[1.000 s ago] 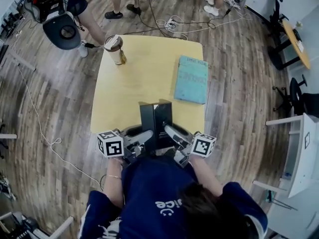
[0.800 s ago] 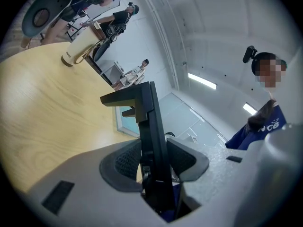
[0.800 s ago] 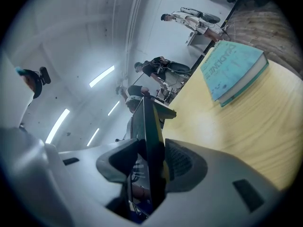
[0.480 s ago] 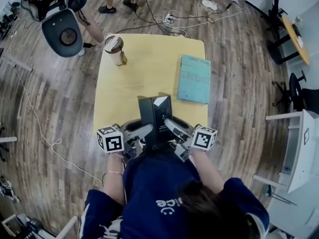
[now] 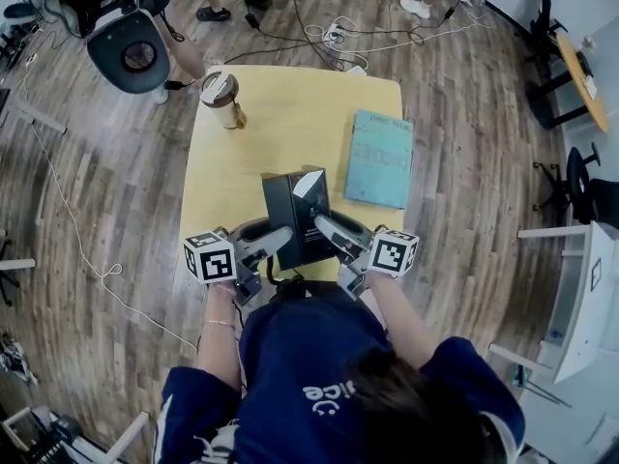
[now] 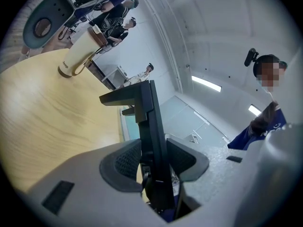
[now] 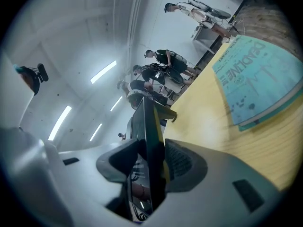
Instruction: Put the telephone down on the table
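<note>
telephone moved fwd — farther over table, closer to book

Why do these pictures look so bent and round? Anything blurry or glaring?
Head view: the wide lens curves the floor planks. Left gripper view: round fisheye frame, dark corners, the table bulging. Right gripper view: same bending; ceiling lights bloom hazily, yet print on the teal book stays readable.

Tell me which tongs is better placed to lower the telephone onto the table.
Probably left, narrowly: left tongs and right tongs both clamp the telephone, but the teal book lies on the right side, bare table on the left.
</note>
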A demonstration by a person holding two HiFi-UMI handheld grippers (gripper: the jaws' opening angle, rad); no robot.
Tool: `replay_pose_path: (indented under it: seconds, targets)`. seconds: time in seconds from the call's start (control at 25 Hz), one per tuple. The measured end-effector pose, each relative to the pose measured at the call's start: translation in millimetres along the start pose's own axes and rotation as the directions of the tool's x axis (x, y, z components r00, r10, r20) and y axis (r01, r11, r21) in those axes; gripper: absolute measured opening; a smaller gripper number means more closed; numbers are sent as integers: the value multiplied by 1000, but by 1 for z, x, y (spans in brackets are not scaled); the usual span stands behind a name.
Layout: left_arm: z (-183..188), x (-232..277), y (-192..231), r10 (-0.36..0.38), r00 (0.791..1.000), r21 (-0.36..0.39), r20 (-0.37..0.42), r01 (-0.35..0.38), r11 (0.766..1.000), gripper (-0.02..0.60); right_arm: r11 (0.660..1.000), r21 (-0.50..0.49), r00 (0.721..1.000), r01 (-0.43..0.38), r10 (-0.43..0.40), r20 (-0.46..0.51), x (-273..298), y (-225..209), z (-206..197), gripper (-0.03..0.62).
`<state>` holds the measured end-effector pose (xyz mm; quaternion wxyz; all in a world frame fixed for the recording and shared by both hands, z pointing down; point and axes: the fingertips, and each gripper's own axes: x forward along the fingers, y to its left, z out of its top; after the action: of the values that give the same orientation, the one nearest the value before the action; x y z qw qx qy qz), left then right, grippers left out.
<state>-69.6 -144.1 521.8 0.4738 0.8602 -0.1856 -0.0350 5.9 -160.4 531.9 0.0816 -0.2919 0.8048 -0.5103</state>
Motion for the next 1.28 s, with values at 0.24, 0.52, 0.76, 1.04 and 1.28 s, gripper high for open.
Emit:
replay_pose_path:
  seconds: [0.24,0.52,0.76,1.04,1.28]
  targets:
    - [10,0,19,15,1000,-18,6,-15,1000,169,1000,3,1000,-2,2,-20,19,-12,6,187]
    - [23,6,39,30,1000,-39,-7,-30,999,169,1000,28,999,1,0,-41,37,-26,17,187]
    - [36,11,60,37,999,-57,-6,-37,998,170,999,29,998,16,-14,-53,55,-41,28,187]
    - [53,19,87,51,999,-73,13,-50,996,170,999,23,997,33,-31,-64,77,-59,44,187]
    - [54,24,103,70,997,-91,13,-69,994,169,998,28,996,48,-46,-79,85,-79,45,189]
